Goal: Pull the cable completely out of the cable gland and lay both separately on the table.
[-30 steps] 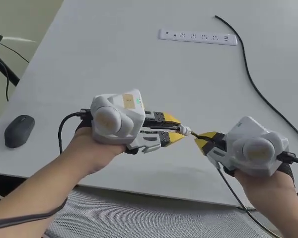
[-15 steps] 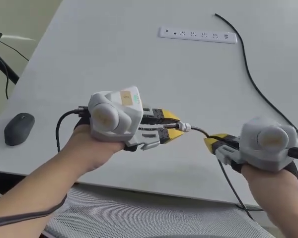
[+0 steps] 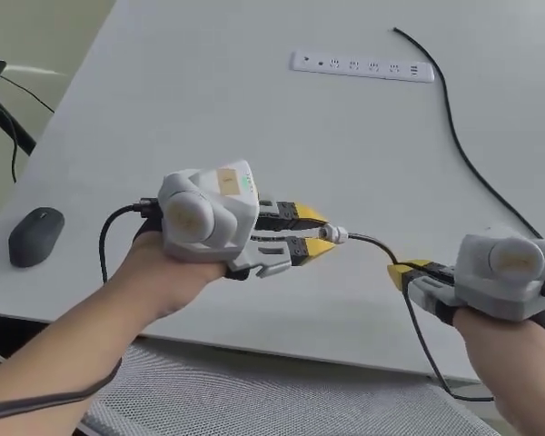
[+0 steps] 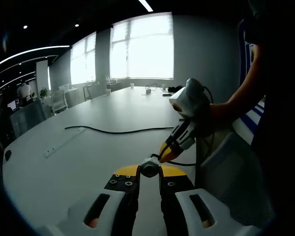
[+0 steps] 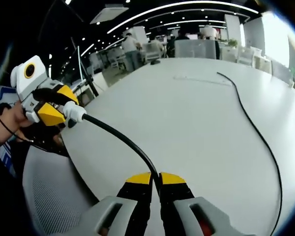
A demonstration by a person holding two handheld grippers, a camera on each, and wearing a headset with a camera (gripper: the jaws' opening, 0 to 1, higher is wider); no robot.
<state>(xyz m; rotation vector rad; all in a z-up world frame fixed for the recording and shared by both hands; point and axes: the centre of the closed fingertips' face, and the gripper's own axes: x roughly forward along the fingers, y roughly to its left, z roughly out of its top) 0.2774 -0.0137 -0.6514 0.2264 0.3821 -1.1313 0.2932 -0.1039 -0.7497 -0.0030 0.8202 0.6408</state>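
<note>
Plain pale grey counter (image 3: 209,109), matte. Far left, close to the near edge, sits a dark mouse (image 3: 36,238). Next over, the left claw (image 3: 320,232) is clenched on the cable gland (image 3: 335,236), a small whitish fitting poking out past the yellow tips, held up over the counter's near edge. The black cable (image 3: 368,242) runs out of the gland and sags a little on its way to the right claw (image 3: 404,269), which is clamped tight on it. Past that claw the cable droops off the near edge, down in front of a grey mesh seat (image 3: 254,391).

Up by the far edge lies a white power strip (image 3: 361,67), and a long black cord (image 3: 472,168) snakes from beside it toward the right edge.

Room-wise it's a big open office. The left gripper view has bright windows (image 4: 142,46), and the right gripper view shows curved light strips (image 5: 187,7) overhead and a few people (image 5: 130,46) past the counter's far end.
</note>
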